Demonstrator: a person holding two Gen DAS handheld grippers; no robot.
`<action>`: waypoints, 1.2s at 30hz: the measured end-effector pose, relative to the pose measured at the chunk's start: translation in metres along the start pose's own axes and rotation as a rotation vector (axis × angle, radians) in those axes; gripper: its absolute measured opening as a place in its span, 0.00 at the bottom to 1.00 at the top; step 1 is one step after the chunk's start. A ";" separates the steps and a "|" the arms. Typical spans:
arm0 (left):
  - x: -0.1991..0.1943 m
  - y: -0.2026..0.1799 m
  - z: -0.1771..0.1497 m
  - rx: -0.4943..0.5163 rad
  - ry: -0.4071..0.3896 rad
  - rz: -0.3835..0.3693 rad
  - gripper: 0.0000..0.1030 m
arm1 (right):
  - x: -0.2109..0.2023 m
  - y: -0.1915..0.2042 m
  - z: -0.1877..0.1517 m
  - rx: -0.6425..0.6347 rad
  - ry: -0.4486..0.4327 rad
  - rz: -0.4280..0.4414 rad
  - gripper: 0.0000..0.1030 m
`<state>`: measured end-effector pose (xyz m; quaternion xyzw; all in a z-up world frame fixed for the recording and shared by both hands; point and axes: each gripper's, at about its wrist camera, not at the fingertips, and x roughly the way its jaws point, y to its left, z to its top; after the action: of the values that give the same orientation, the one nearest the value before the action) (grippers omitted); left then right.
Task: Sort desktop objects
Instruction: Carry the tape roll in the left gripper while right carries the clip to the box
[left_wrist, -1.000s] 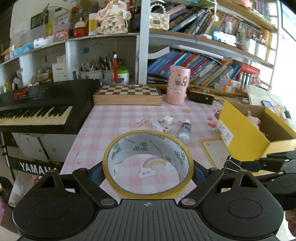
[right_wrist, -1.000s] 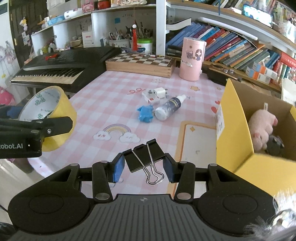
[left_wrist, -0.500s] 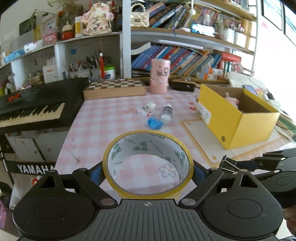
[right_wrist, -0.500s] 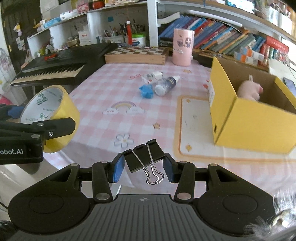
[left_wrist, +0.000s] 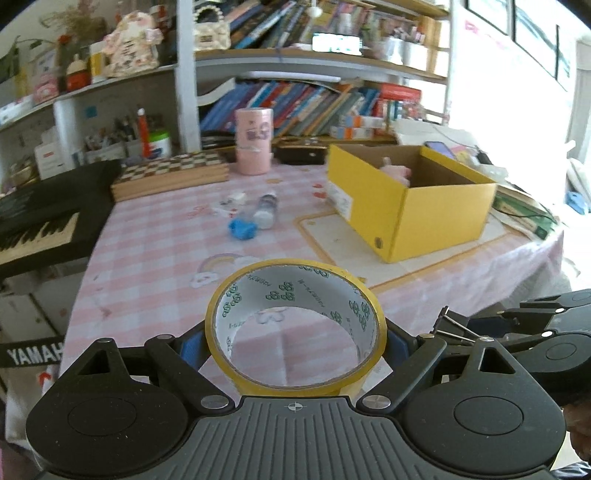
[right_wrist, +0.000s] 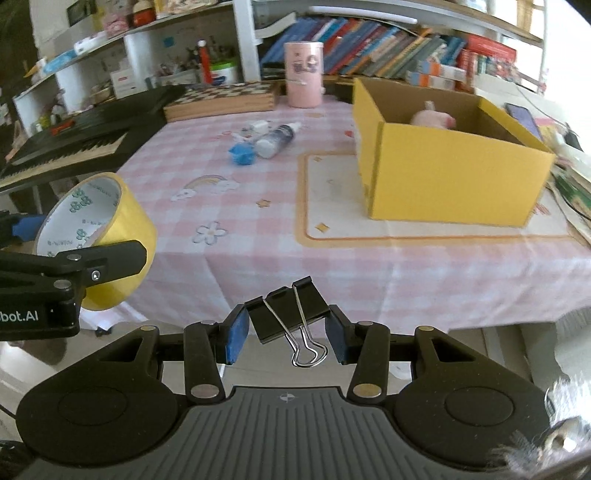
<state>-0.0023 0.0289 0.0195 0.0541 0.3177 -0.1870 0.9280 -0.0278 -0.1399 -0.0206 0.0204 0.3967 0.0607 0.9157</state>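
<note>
Yellow tape roll (left_wrist: 295, 325) clamped in left hand-held gripper (left_wrist: 295, 341); right hand-held gripper (right_wrist: 287, 329) apparently pinches binder clip (right_wrist: 288, 314).

Pink checked cloth over the worktop (left_wrist: 155, 258), printed with rainbows and flowers. Behind its far edge, white shelving (left_wrist: 183, 74) crammed with leaning books (right_wrist: 369, 51) and pen pots. Off the left edge, a black keyboard (left_wrist: 40, 221). Strong daylight flooding in from the right.
</note>
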 end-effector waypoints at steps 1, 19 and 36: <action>0.001 -0.003 0.000 0.006 0.000 -0.013 0.89 | -0.002 -0.002 -0.003 0.007 0.003 -0.010 0.42; 0.017 -0.067 0.010 0.159 -0.003 -0.212 0.89 | -0.039 -0.054 -0.036 0.167 -0.011 -0.173 0.42; 0.040 -0.100 0.026 0.206 0.012 -0.238 0.89 | -0.033 -0.091 -0.031 0.203 0.000 -0.185 0.42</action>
<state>0.0035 -0.0815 0.0174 0.1119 0.3067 -0.3270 0.8868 -0.0641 -0.2347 -0.0251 0.0763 0.4008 -0.0644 0.9107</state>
